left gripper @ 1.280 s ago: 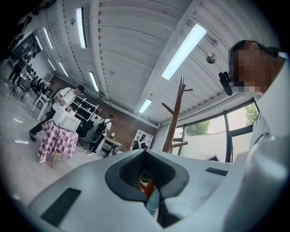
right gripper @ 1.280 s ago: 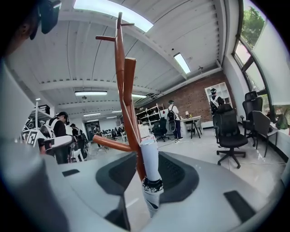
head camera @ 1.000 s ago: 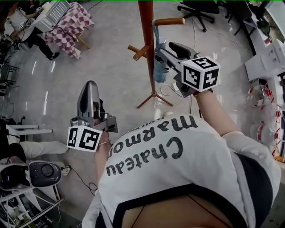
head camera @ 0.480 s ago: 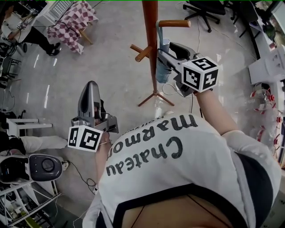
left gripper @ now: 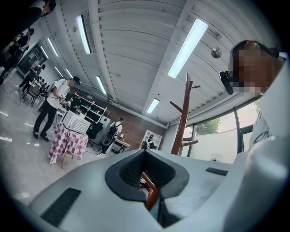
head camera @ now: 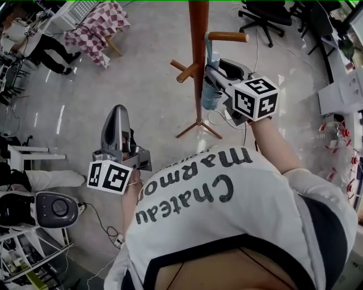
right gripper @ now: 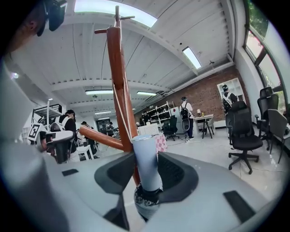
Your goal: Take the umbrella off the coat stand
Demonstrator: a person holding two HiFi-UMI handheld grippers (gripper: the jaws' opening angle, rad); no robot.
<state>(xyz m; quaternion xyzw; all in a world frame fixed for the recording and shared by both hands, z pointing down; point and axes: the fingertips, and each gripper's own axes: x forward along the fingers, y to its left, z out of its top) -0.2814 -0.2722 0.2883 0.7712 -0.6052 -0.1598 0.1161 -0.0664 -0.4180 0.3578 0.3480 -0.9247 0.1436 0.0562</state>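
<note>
A light-blue folded umbrella (head camera: pixel 209 95) hangs by a cord from the brown wooden coat stand (head camera: pixel 198 51), close beside the pole. My right gripper (head camera: pixel 211 72) reaches in from the right at umbrella height. In the right gripper view the umbrella's pale handle (right gripper: pixel 146 158) stands upright between the pads; the jaws have just been closing and both pads now rest against it. The stand's pole (right gripper: pixel 118 86) rises just behind it. My left gripper (head camera: pixel 116 113) hangs apart at the lower left, shut and empty, with the stand (left gripper: pixel 182 115) far ahead of it.
Black office chairs (head camera: pixel 258 14) stand behind the stand, and a checkered-cloth table (head camera: pixel 93 25) with a person (head camera: pixel 42 48) is at the far left. A white cable (head camera: pixel 218 116) lies by the stand's feet. A grey device (head camera: pixel 54 209) sits lower left.
The right gripper has stayed at the umbrella beside the pole, and the picture has shifted slightly. The left gripper has not moved.
</note>
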